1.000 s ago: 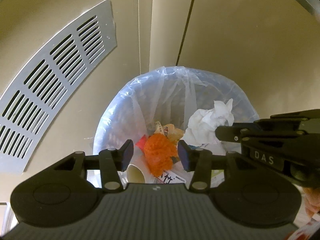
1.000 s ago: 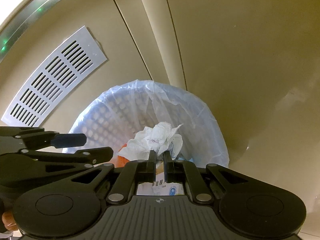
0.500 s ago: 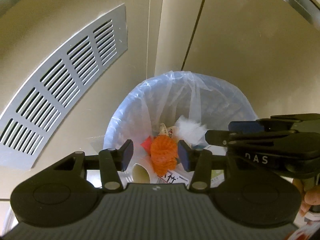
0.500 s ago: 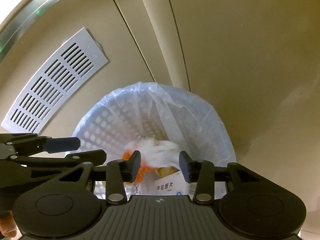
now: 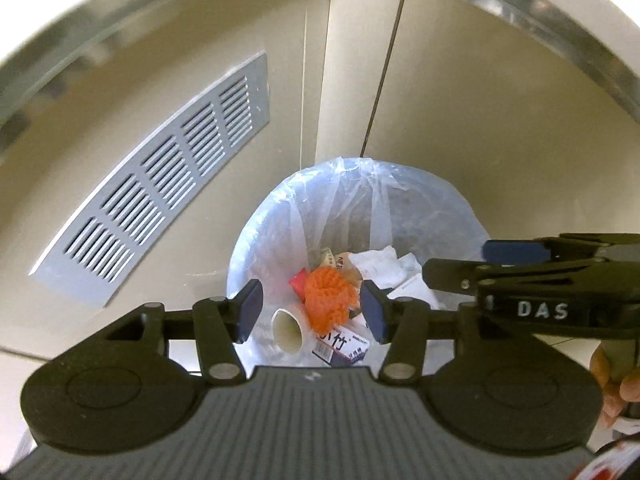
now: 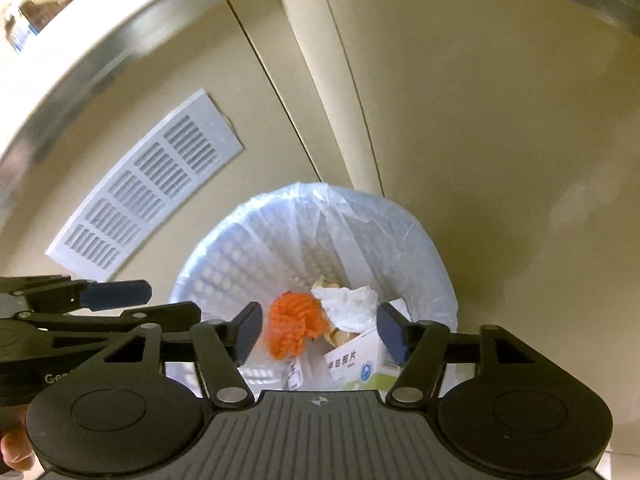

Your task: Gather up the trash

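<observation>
Several pieces of trash lie inside the lined bin [image 5: 280, 240]: an orange mesh ball [image 5: 329, 300] in the middle, a crumpled white tissue [image 6: 349, 306] touching it at its 3 o'clock, a paper cup [image 5: 287, 330] on its side at the ball's 8 o'clock, and a white printed carton [image 6: 356, 364] at 5 o'clock. Both tools hang above the bin's mouth. The left hand-held gripper [image 5: 311, 310] is spread wide and holds nothing; the right hand-held gripper [image 6: 319, 330] is likewise wide and holds nothing, sitting at the left one's 3 o'clock. A grey vent grille [image 5: 156, 216] is set in the beige wall at the bin's 10 o'clock.
</observation>
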Motion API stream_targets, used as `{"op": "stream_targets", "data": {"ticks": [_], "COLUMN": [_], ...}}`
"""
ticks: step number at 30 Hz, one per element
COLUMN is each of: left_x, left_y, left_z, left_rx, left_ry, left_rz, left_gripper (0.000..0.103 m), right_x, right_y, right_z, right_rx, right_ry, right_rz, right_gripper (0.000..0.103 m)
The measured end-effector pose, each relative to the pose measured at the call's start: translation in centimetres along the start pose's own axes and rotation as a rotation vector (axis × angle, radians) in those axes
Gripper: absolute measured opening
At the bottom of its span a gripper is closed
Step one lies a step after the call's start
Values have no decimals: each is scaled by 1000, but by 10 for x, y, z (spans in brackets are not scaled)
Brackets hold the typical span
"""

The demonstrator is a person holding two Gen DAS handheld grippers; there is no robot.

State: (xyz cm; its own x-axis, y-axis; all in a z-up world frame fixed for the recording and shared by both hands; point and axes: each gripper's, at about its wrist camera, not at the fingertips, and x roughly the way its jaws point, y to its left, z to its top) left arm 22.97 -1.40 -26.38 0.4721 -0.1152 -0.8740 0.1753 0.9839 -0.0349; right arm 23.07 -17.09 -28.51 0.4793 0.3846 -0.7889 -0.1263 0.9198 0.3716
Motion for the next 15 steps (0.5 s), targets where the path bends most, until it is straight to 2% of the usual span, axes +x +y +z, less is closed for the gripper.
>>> {"op": "stream_targets", "data": {"ticks": [7,15], "left_x": [-58,-151], "left_y": [-8,-17], "left_z": [-14,-28], "left_rx": [1,-36], "left_ry": [-61,-154], "left_rz": [31,57], "left_gripper": [54,55], "right_x": [-58,-134], "right_y": [11,34], "right_z": [-13,-28], "right_rx": [3,-20], "right_ry": [-64,-127], "right_rz": [-7,-7], "right_gripper": [81,82]}}
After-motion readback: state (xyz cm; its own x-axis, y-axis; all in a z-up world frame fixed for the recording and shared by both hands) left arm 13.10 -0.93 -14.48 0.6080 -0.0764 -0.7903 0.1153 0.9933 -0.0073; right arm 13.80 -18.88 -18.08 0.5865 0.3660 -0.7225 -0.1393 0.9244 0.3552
